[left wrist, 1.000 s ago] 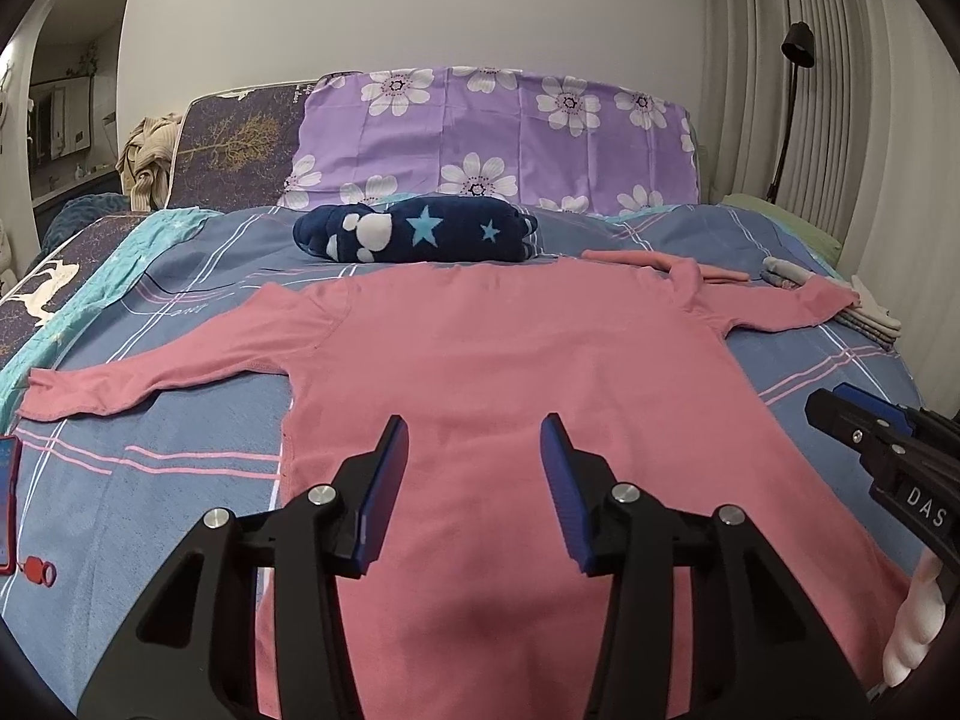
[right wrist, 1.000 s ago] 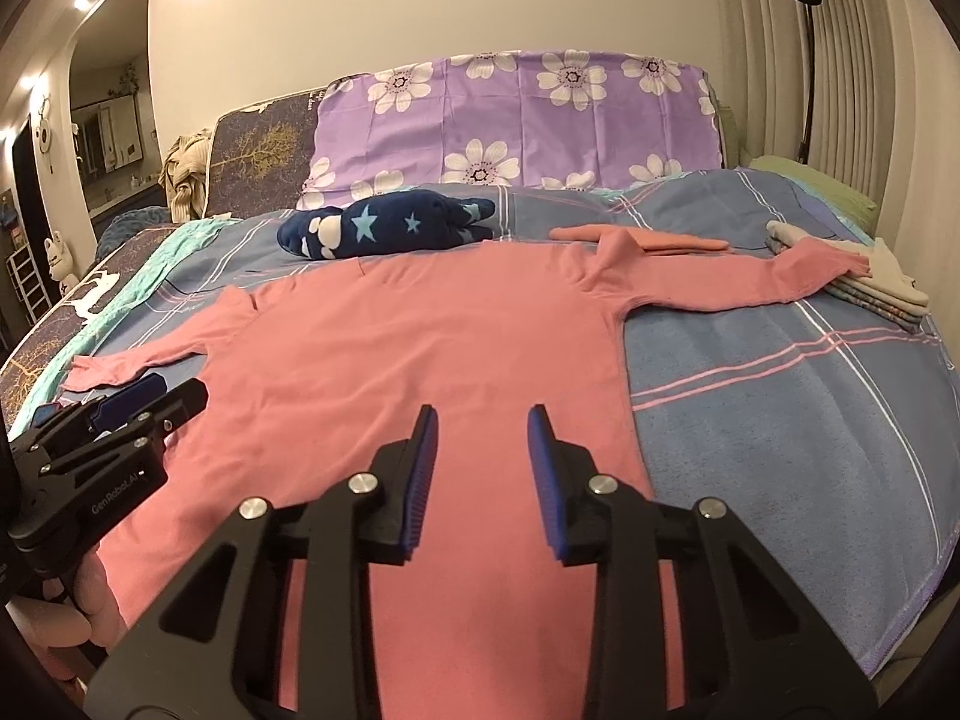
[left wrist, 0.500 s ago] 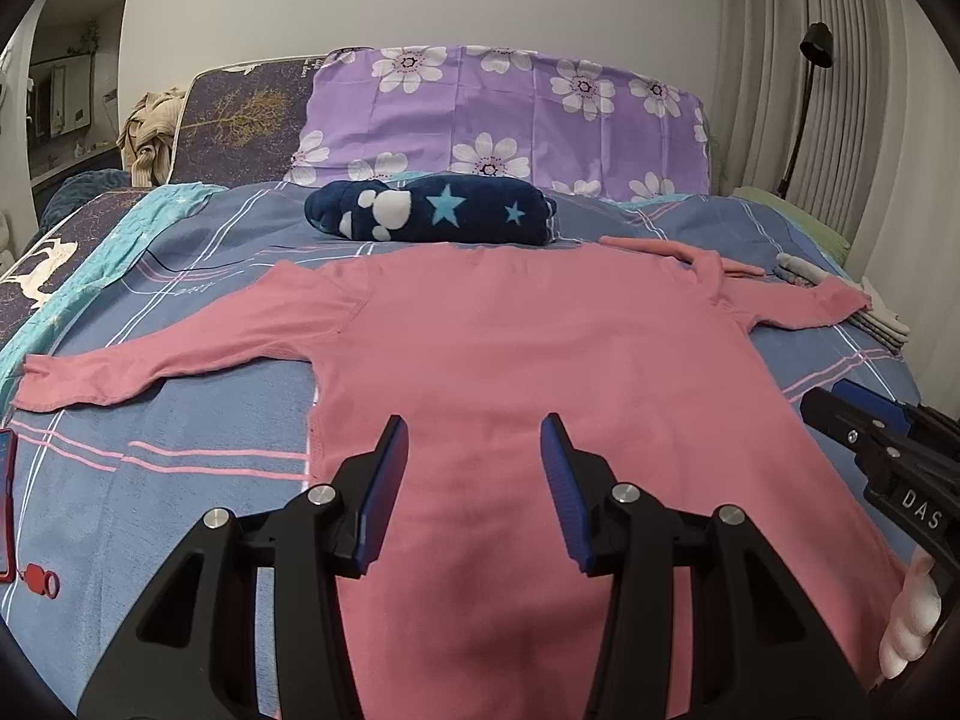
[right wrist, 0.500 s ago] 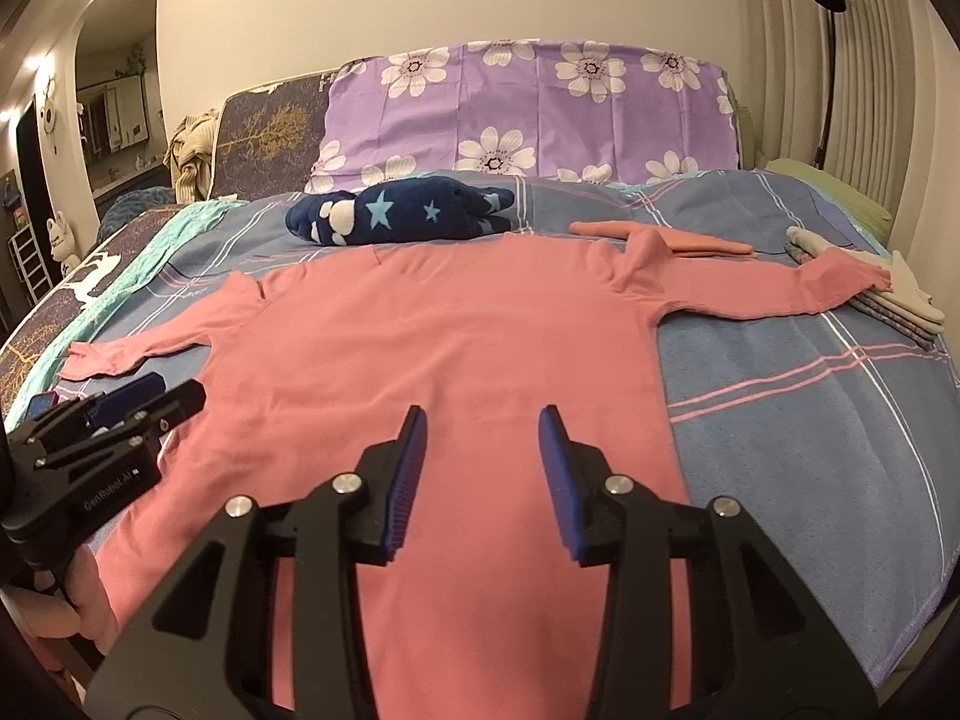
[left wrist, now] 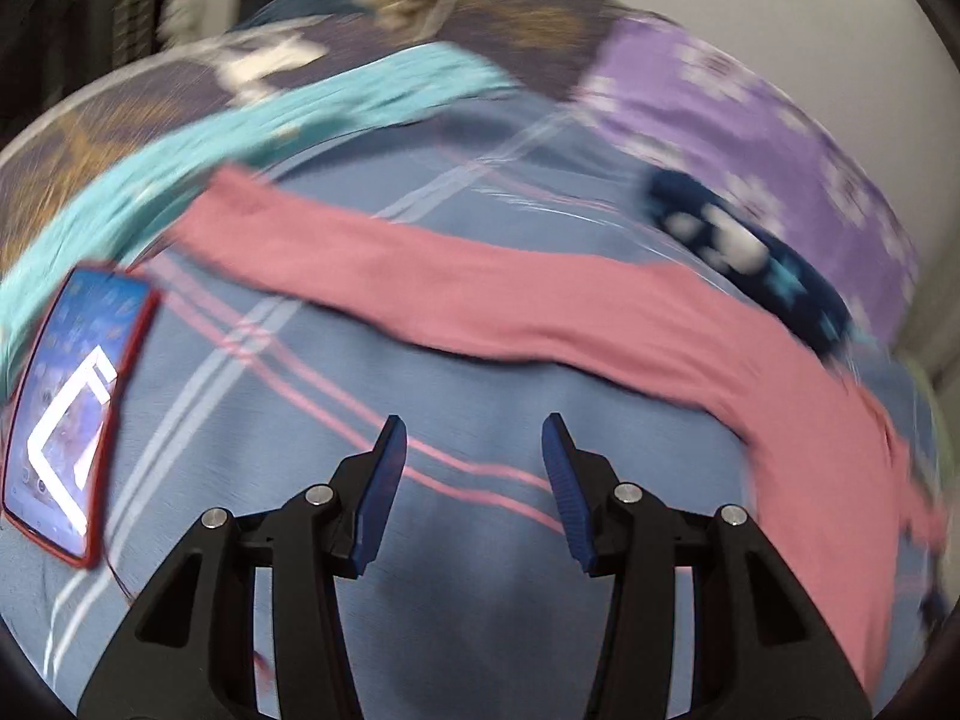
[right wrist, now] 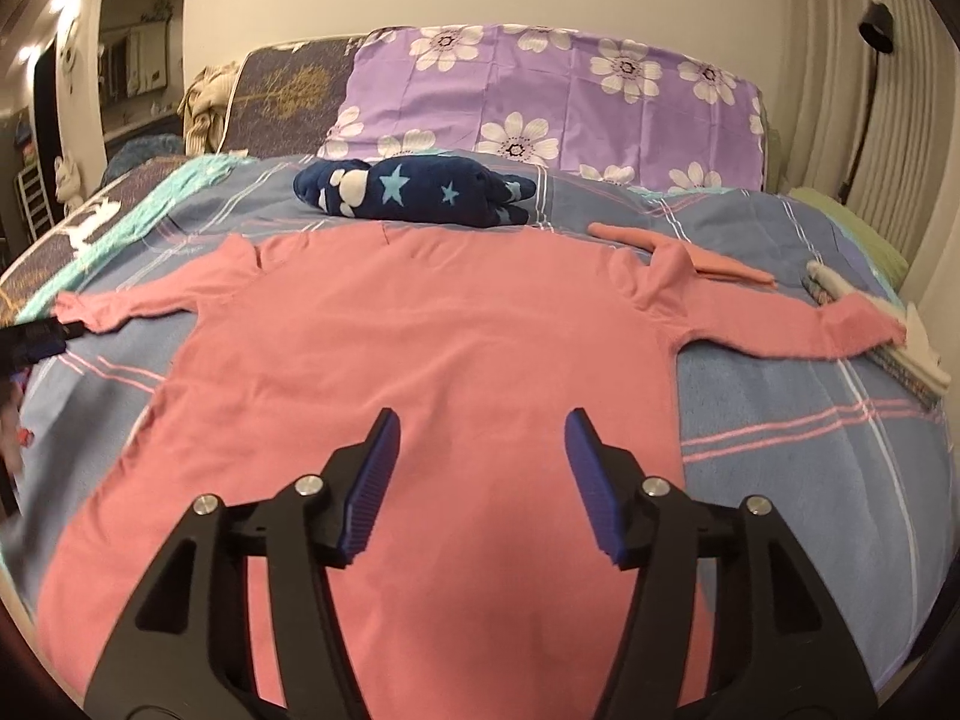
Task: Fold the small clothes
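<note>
A pink long-sleeved shirt lies spread flat on the blue plaid bedspread, sleeves out to both sides. My right gripper is open and empty, above the shirt's lower middle. My left gripper is open and empty, over bare bedspread just short of the shirt's left sleeve; this view is blurred. The left gripper's tip also shows in the right wrist view, beside the left cuff.
A red-cased phone lies left of the left gripper. A navy star-print bundle sits beyond the collar, before a purple flowered pillow. Folded pale clothes lie under the right cuff. A teal blanket runs along the left.
My left gripper has swung fast to the left, from over the shirt's body to the left sleeve. My right gripper has opened wider and stayed over the shirt's lower middle.
</note>
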The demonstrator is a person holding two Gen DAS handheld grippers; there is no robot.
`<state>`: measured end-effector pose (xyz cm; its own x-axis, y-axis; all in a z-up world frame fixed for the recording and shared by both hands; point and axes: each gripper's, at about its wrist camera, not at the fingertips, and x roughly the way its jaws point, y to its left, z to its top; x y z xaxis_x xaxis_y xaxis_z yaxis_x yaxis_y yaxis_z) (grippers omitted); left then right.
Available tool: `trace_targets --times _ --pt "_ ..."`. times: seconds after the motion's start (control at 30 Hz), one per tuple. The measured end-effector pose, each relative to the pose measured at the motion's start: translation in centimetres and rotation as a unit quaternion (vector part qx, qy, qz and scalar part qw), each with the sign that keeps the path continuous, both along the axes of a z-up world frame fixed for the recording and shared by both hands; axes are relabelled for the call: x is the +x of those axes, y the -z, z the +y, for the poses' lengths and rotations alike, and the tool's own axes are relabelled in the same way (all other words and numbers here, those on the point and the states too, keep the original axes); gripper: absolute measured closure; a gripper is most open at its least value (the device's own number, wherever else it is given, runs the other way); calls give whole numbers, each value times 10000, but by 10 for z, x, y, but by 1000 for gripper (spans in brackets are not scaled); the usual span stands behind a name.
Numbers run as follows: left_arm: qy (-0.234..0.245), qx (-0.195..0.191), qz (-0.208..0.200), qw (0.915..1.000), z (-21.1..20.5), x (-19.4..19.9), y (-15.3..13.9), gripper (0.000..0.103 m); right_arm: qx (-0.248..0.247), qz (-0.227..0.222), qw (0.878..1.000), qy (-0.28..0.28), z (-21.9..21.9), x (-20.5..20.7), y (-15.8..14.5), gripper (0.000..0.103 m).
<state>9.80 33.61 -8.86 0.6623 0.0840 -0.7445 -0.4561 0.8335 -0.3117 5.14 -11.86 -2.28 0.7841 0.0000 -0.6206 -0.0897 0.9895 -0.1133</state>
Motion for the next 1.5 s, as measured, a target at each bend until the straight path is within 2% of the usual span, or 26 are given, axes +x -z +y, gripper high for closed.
trace_targets --times 0.07,0.13,0.2,0.27,0.33,0.4,0.47,0.57,0.63,0.67,0.73,0.8,0.87,0.9,0.97,1.03,1.13,1.2,1.33,1.4,1.43,1.5 --pt "-438 -541 75 9975 44 4 13 56 -3 70 9999 -90 -1 8 0 41" --pt "-808 -1154 67 9900 82 10 29 56 108 201 9996 -179 -3 18 1 40" --pt "-1015 -1506 -120 9833 101 17 34 56 226 311 9990 -212 -4 27 2 40" --pt "-1193 -1485 -236 9814 110 25 31 56 273 394 9987 -195 -6 35 4 39" --pt "-1402 -1250 -200 9820 117 34 29 56 251 429 9986 -153 -6 42 6 39" --pt "-1591 -1172 -202 9801 125 42 29 62 235 441 9987 -139 -7 46 8 39" --pt "-1760 -1034 -181 9788 132 48 29 101 230 461 9986 -144 -8 48 11 38" --pt "-1768 -875 -164 9802 135 54 19 101 198 486 9985 -133 -13 52 16 37" --pt "-1368 -236 -393 9895 106 66 -14 101 201 527 9984 -87 -19 58 20 37" --pt "-1167 -55 -506 9919 93 71 -27 101 223 549 9982 -55 -21 60 21 37" --pt "-453 265 -836 9951 43 86 -62 101 317 592 9977 15 -27 65 22 37" --pt "353 534 -1113 9917 -20 104 -91 101 397 592 9974 37 -31 67 21 37" --pt "1047 703 -1303 9834 -76 114 -106 101 400 521 9978 51 -35 64 19 37" --pt "1499 766 -1386 9759 -113 120 -110 101 382 493 9980 63 -37 63 18 37" --pt "2214 794 -1418 9616 -173 126 -109 101 357 474 9982 111 -43 60 18 37" --pt "3005 724 -1335 9416 -238 129 -95 101 321 503 9980 224 -53 58 19 37" --pt "3735 726 -1059 9187 -307 128 -59 100 337 622 9966 413 -70 57 22 37" --pt "3990 797 -821 9098 -333 127 -35 99 422 727 9952 492 -79 58 24 37" --pt "4263 709 -438 9007 -343 127 0 92 593 876 9933 462 -88 68 24 36" --pt "4244 475 -385 9034 -329 131 6 88 687 928 9928 323 -84 76 22 37" --pt "4218 359 -404 9051 -322 130 6 85 846 1010 9911 198 -81 84 21 37" --pt "4158 164 -482 9080 -313 136 7 80 1353 1251 9829 -53 -76 101 20 44"
